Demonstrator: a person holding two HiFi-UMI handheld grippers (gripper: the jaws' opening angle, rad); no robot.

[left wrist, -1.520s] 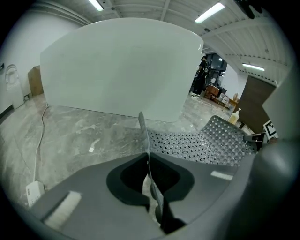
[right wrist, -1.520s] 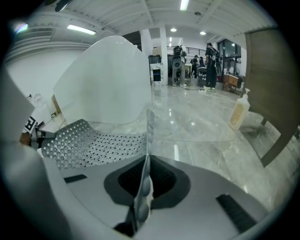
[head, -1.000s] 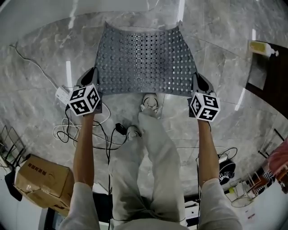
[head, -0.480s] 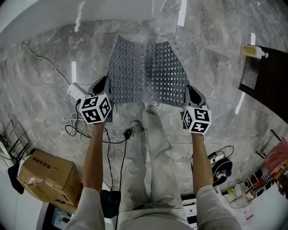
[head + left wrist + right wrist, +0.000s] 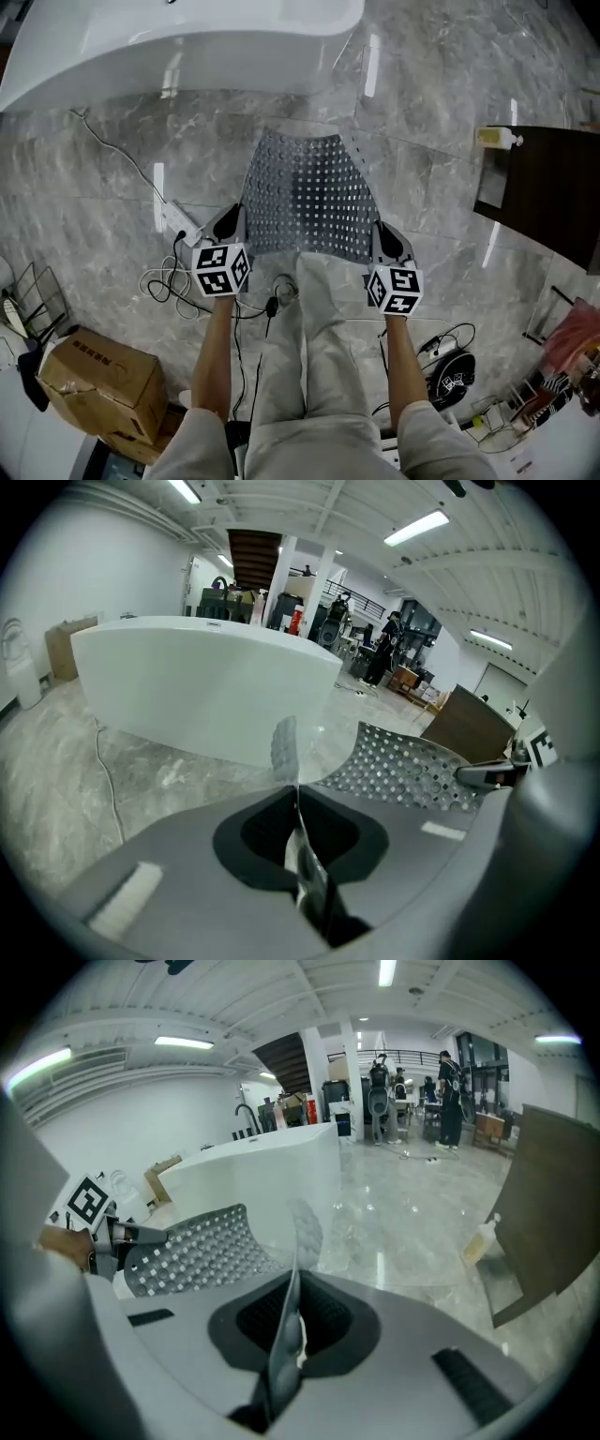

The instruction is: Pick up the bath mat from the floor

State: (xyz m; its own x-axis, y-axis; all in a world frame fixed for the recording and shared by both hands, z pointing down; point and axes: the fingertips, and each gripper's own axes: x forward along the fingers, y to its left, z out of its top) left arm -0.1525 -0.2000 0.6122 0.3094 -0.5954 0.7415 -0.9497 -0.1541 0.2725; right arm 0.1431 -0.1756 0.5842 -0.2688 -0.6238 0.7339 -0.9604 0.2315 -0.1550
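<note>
The bath mat (image 5: pixel 309 192) is a grey see-through sheet full of holes and bumps. It hangs off the floor, stretched between both grippers, its far end sagging toward the bathtub. My left gripper (image 5: pixel 231 228) is shut on the mat's near left corner, my right gripper (image 5: pixel 384 242) on the near right corner. In the left gripper view the mat's edge (image 5: pixel 285 747) stands pinched between the jaws, and the rest of the mat (image 5: pixel 412 766) curves off to the right. The right gripper view shows the same pinched edge (image 5: pixel 298 1241), with the mat (image 5: pixel 192 1246) running left.
A white bathtub (image 5: pixel 187 42) stands just beyond the mat. A power strip (image 5: pixel 176 218) with tangled cables lies on the marble floor at left. A cardboard box (image 5: pixel 89 380) sits lower left, a dark cabinet (image 5: pixel 548 192) at right with a bottle (image 5: pixel 497 137). My legs (image 5: pixel 309 347) stand between the arms.
Both grippers have risen together with the mat, lifting it off the floor. The mat looks narrower and now hangs in front of the bathtub.
</note>
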